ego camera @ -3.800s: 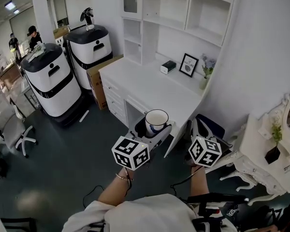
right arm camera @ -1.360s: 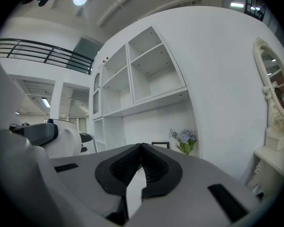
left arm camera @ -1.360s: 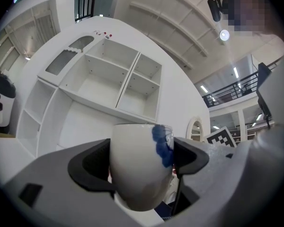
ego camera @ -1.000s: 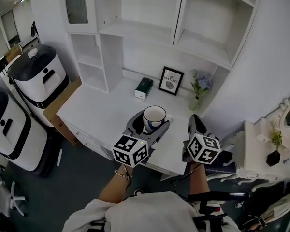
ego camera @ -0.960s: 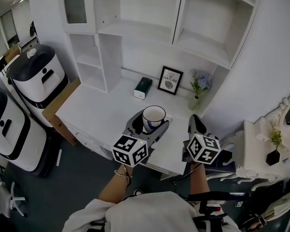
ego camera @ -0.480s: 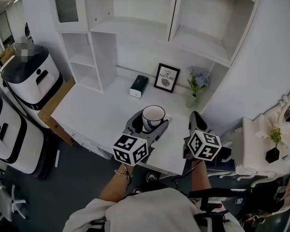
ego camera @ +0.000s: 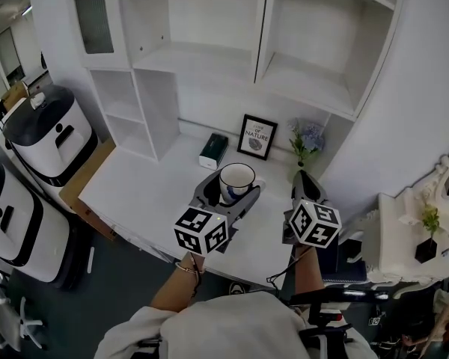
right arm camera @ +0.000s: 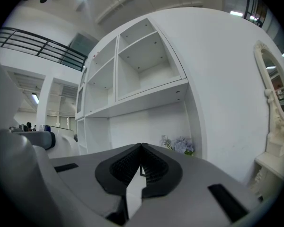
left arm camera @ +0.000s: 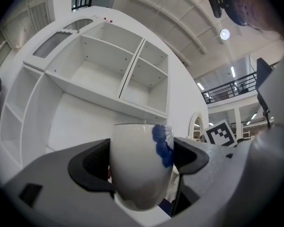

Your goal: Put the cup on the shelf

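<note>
Left gripper [ego camera: 230, 190] w/ cup [ego camera: 237, 176] upright, mouth up.

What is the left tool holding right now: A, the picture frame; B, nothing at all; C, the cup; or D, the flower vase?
C: in the left gripper view the left tool is closed on the cup, a jaw against each side, while the picture frame and flower vase stand on the desk.

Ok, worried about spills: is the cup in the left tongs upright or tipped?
Upright: the cup sits rim-up in the left tongs, and its rim looks level in the left gripper view.
</note>
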Tool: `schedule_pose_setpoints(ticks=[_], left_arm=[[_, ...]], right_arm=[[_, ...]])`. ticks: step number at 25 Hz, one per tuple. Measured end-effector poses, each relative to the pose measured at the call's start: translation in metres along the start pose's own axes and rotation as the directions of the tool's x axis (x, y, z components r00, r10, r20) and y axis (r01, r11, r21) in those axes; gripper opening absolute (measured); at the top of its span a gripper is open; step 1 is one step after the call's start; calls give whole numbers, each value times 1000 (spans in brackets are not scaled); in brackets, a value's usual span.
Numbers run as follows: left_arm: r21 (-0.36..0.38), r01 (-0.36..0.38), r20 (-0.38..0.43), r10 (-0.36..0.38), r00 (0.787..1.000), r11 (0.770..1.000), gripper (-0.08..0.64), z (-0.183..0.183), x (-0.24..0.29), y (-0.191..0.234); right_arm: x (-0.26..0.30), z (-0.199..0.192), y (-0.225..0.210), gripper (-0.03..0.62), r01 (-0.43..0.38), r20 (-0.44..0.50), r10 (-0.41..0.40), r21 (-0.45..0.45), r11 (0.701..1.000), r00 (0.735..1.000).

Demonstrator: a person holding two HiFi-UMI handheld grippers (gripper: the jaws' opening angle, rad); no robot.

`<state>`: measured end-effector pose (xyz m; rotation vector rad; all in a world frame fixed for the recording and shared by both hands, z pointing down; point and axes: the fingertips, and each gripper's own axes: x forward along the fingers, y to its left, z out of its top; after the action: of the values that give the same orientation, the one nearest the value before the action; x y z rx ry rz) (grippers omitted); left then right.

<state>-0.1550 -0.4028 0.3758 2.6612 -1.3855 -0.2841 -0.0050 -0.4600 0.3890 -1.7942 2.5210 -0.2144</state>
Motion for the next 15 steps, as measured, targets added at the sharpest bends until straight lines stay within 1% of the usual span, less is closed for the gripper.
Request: schedule_pose_setpoints(ticks=[6,15], left_arm=[[-13,26,-9,-26,1000,1000,393,-7,28,0],[20,66,-6,-65,998,998,393,5,63,-7]], right_arm=[[13,2,-16,21,6,2,-6,1,1000,1000],[27,2,-36,21,4,-21,-4,4,1000,1000]])
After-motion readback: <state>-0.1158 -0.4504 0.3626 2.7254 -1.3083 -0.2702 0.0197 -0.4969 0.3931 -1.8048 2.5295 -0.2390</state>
